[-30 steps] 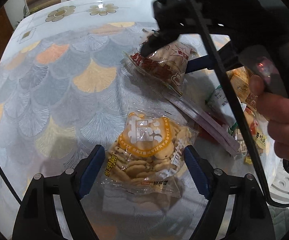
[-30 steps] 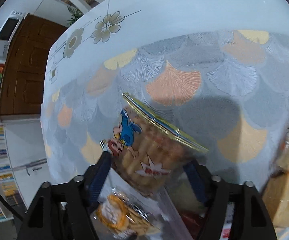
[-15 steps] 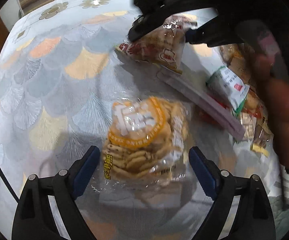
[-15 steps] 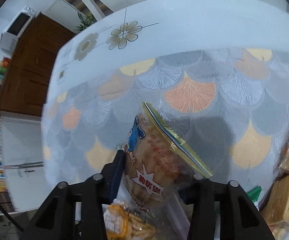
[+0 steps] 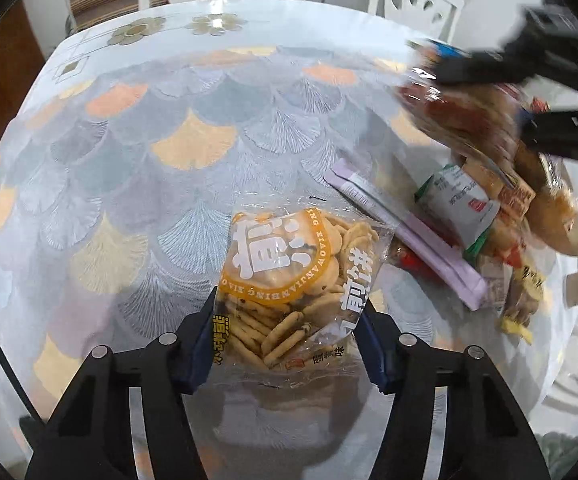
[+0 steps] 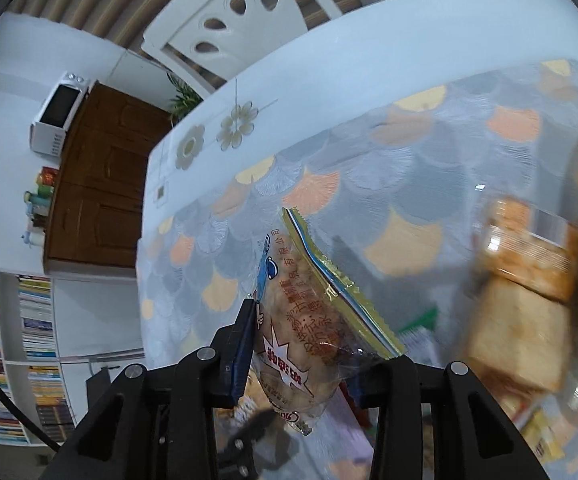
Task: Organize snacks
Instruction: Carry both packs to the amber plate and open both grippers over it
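My left gripper is shut on a clear bag of small biscuits with an orange round label, held over the table. My right gripper is shut on a clear bag of red-printed crackers with a gold sealed edge, lifted above the table. In the left wrist view the right gripper and its cracker bag hang at the upper right, above the snack pile.
A round table has a fan-pattern cloth. The pile at its right holds a purple flat box, a white and green packet and bread-like packs. White chairs stand behind. A wooden cabinet and bookshelves are at the left.
The left gripper closed on the biscuit bag and lifted it. The right gripper closed on the cracker bag, raised it off the table and carried it right, above the pile.
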